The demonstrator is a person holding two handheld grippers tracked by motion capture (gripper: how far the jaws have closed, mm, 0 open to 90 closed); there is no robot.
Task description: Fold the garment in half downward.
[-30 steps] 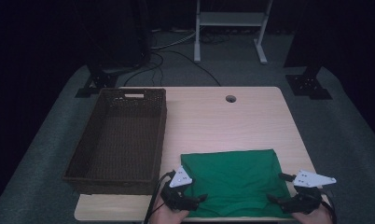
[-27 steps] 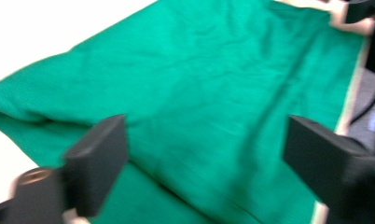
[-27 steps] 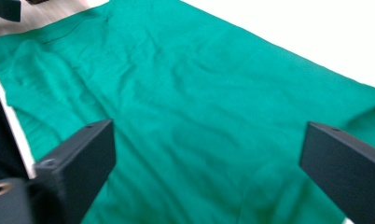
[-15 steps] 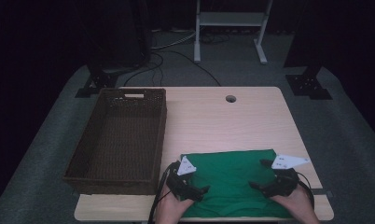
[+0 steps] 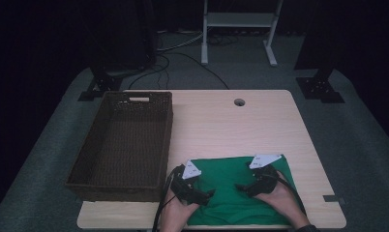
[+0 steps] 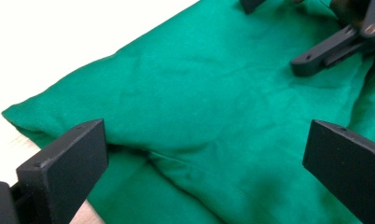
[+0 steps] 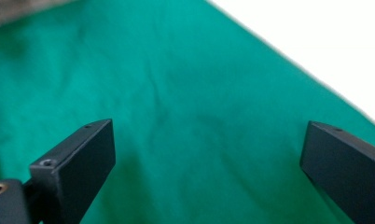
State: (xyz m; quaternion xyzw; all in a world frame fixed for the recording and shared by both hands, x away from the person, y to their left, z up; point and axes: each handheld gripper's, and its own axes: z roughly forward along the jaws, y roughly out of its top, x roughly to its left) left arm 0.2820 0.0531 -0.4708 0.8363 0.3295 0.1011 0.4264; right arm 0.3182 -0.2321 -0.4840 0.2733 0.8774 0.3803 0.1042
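Both grippers are moving inward over the green cloth (image 5: 241, 191) compared with the earlier frames: the right gripper (image 5: 244, 186) is travelling from the cloth's right edge toward the middle, and the left gripper (image 5: 204, 195) is shifting only a little. The left jaws have just been opening and are now standing wide, with nothing pinched between them; the right jaws are also standing wide open above the fabric.

The cloth is lying folded at about 6 o'clock on the surface (image 5: 216, 125), with the wicker basket (image 5: 122, 145) at 9 o'clock beside it.

I am judging that the risk is in the next pinch. If the jaws are closing on the top layer only, the fold is opening and the cloth is bunching. Since the two grippers are coming near each other, their jaws could also be colliding, or dragging the cloth over the near edge.
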